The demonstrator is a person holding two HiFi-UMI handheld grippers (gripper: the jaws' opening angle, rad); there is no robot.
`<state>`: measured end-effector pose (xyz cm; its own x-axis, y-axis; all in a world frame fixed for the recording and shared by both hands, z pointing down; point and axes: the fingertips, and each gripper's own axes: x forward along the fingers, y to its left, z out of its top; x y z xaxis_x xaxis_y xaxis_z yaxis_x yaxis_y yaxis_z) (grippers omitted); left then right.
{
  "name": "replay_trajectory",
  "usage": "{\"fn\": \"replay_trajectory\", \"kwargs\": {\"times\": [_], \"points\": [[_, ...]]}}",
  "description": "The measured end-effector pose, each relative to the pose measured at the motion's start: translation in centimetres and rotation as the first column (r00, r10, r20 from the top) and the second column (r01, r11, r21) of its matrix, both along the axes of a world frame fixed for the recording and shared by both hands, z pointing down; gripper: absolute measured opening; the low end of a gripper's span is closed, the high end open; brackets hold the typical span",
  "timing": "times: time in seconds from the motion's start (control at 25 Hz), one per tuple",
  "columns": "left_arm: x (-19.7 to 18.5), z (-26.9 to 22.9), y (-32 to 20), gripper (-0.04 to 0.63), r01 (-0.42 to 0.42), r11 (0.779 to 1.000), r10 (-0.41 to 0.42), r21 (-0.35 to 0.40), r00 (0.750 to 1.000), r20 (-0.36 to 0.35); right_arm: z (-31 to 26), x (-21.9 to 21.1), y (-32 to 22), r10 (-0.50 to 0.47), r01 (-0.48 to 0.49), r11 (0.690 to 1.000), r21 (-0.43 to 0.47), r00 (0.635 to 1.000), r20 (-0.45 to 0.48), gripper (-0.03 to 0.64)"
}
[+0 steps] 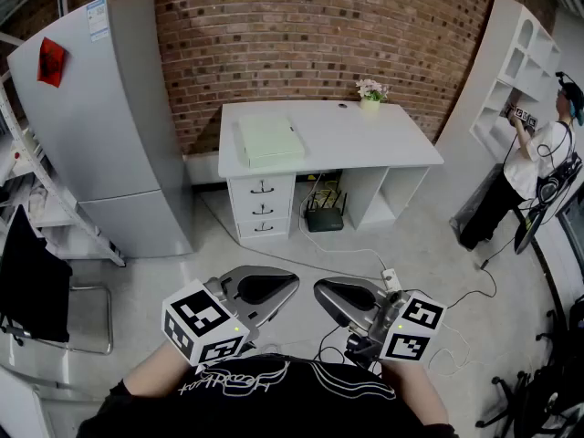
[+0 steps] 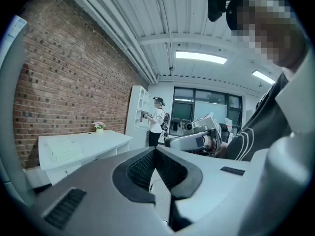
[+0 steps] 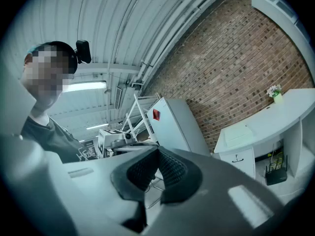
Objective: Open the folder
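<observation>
The folder (image 1: 269,138), pale green and closed, lies flat on the left part of the white desk (image 1: 365,140) across the room. It also shows small in the left gripper view (image 2: 66,150) and the right gripper view (image 3: 238,132). Both grippers are held close to my chest, far from the desk, with their tips turned toward each other. My left gripper (image 1: 290,284) (image 2: 155,149) is shut with nothing in it. My right gripper (image 1: 321,292) (image 3: 157,149) is shut too, its pads meeting at the tip and holding nothing.
A grey fridge (image 1: 100,126) stands left of the desk, and a black chair (image 1: 32,290) at the near left. A small flower pot (image 1: 370,94) sits at the desk's back edge. A person (image 1: 529,167) works at the white shelf (image 1: 525,62). Cables and a power strip (image 1: 391,276) lie on the floor.
</observation>
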<state>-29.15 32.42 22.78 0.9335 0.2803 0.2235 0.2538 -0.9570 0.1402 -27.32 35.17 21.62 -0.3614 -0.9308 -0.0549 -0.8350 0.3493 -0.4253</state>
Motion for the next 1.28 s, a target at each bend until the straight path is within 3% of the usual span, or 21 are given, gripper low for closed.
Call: {"fn": "replay_trajectory", "kwargs": {"times": [0.36, 0.92, 1.28], "points": [[2.2, 0.4, -3.1, 0.000, -0.005, 0.995, 0.006, -0.102, 1.000, 0.010, 0.6, 2.1, -2.5, 0.021, -0.020, 1.000, -0.019, 1.000, 0.011, 0.000], [4.8, 3.8, -9.7, 0.000, -0.012, 0.991, 0.022, -0.136, 0.997, 0.073, 3.8, 4.9, -9.1, 0.045, -0.035, 0.996, -0.077, 0.991, 0.126, 0.000], [5.2, 3.6, -12.9, 0.000, -0.021, 0.991, 0.029, -0.133, 0.998, 0.058, 3.6, 5.4, -12.1, 0.061, -0.051, 0.994, -0.094, 0.992, 0.113, 0.000]]}}
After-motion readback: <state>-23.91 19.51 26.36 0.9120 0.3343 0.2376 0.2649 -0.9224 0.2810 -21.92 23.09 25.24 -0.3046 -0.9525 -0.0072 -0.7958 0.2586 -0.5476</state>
